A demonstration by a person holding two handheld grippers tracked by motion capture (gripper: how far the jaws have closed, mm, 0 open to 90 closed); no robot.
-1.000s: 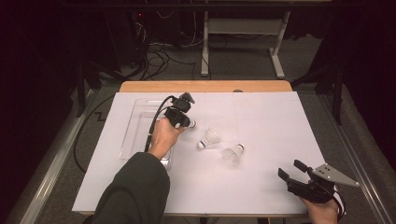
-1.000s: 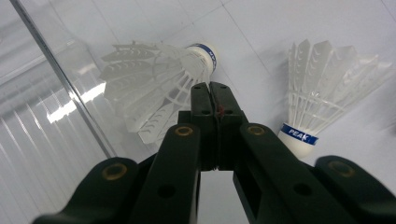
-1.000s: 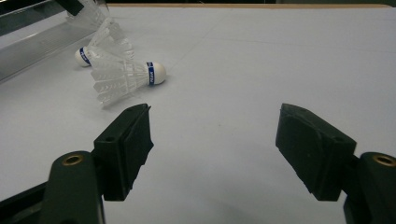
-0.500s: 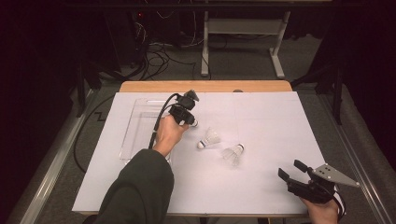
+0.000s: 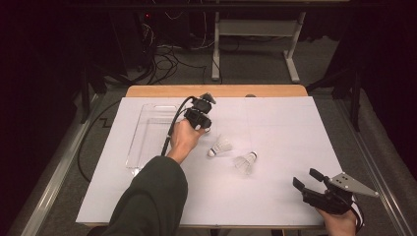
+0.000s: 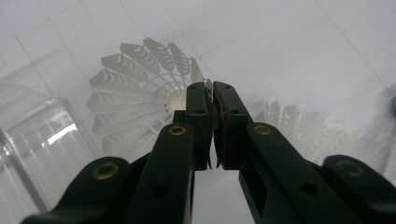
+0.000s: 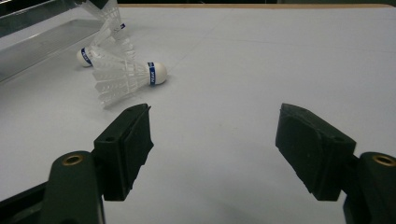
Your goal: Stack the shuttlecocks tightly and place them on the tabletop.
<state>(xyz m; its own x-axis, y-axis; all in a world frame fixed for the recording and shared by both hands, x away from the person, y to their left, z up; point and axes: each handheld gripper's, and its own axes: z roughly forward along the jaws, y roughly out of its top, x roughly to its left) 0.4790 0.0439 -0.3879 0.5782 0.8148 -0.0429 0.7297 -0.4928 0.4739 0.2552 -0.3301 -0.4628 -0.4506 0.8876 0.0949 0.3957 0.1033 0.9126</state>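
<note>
Hanging by its skirt rim, the held shuttlecock sat just above the surface beside the tray's right wall, cork pointing down and away, long axis following the jaws. The left gripper had just eased slightly while pinching the feathers and had drifted off the tray, so the drop probably wasn't imminent. The right gripper gaped empty at the near right corner.

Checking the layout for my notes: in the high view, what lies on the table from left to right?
Clear tray → left claw → first shuttlecock → second shuttlecock → right claw.
</note>
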